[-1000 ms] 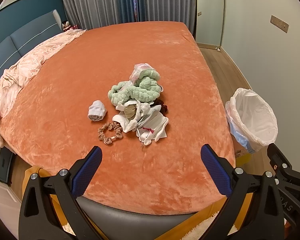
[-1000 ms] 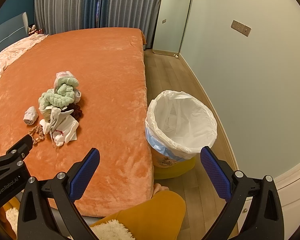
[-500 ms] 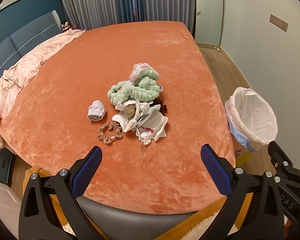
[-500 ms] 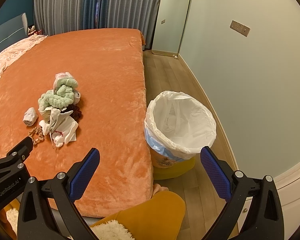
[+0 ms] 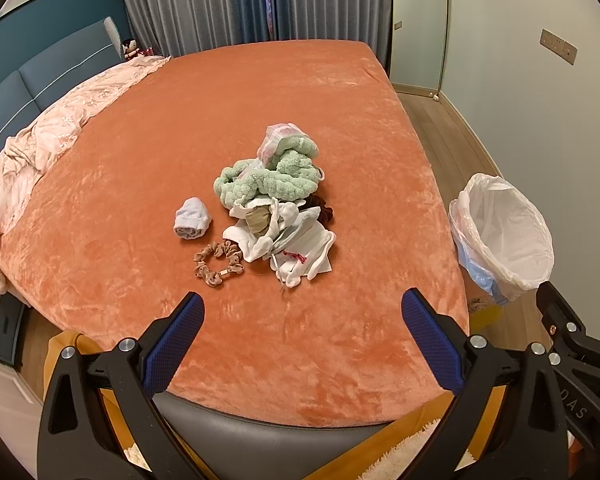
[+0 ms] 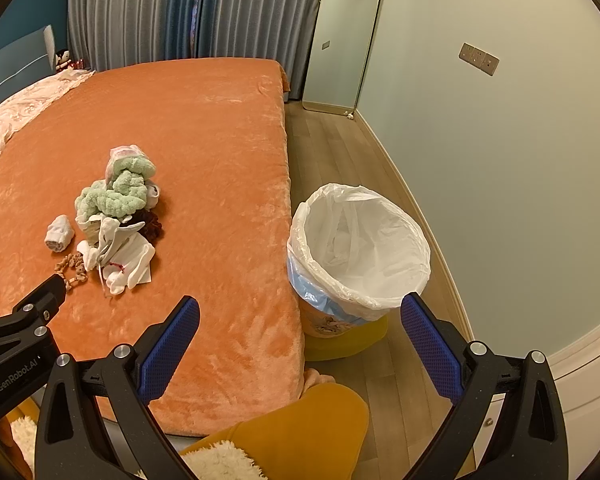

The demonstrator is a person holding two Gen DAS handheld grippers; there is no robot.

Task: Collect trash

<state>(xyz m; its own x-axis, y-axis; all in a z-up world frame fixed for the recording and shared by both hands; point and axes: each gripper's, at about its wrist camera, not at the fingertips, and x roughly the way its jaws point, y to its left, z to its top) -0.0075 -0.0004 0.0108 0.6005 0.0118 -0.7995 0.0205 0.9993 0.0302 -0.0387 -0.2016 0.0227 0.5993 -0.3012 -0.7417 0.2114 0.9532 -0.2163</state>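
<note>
Trash [image 5: 278,208] sits heaped at the middle of your left wrist view, on the orange bed [image 5: 260,92]: a fluffy green yarn bundle [image 5: 272,178] on top, a clear plastic bag [image 5: 278,138] behind it, crumpled white wrappers [image 5: 296,240] in front, and something dark red [image 5: 324,210] tucked at the pile's right edge. Just left of the heap, apart from it, lie a rolled white sock [image 5: 192,224] and a tan scrunchie [image 5: 218,264].

Your left claw [image 5: 302,344] is spread wide with nothing between its blue pads, low in the frame over the near edge of the bed.

Your right wrist view pushes the same pile [image 6: 116,216] to the left of the frame and shows what the other view clips: the whole trash bin [image 6: 360,256] with its white liner, standing on the wood floor just beside the bed's right edge. Your right claw [image 6: 300,352] is likewise spread and empty, low in the frame. A mustard-yellow knee [image 6: 300,432] shows at the bottom, and a tall mirror [image 6: 340,40] leans on the wall at the upper middle.
</note>
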